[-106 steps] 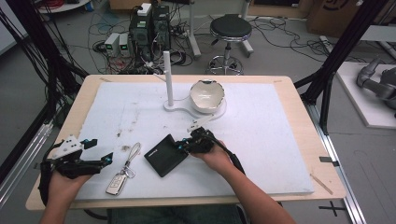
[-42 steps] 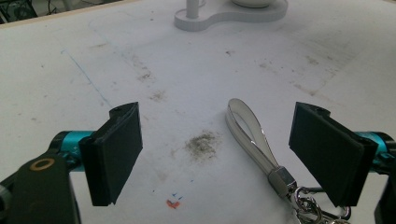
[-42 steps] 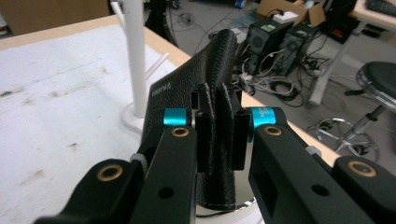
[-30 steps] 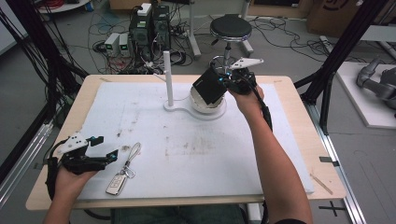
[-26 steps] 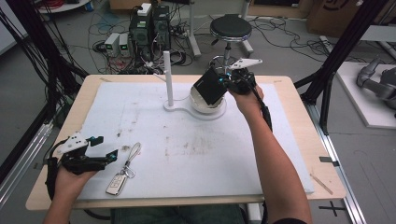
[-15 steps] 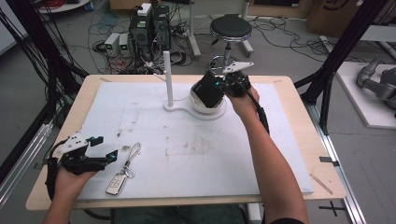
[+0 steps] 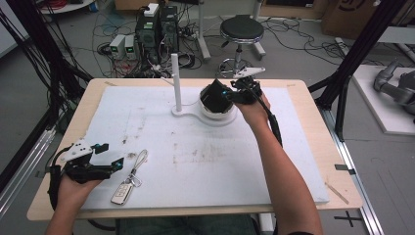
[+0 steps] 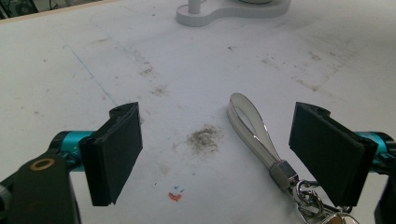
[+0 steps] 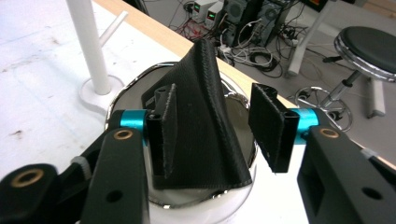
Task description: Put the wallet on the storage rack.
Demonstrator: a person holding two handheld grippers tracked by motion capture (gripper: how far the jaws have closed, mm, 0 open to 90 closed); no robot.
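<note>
Where it gripped before, the right tool (image 9: 210, 128) now gapes around the wallet (image 9: 198, 126) in the bowl (image 9: 121, 100).

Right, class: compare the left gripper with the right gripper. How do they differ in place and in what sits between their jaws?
The left gripper is low at the table's near left corner; the right gripper is reached out to the far side, over the bowl. The left's jaws frame a key strap lying flat on the mat; the right's stand either side of an upright black wallet in the bowl. Both are open.
</note>
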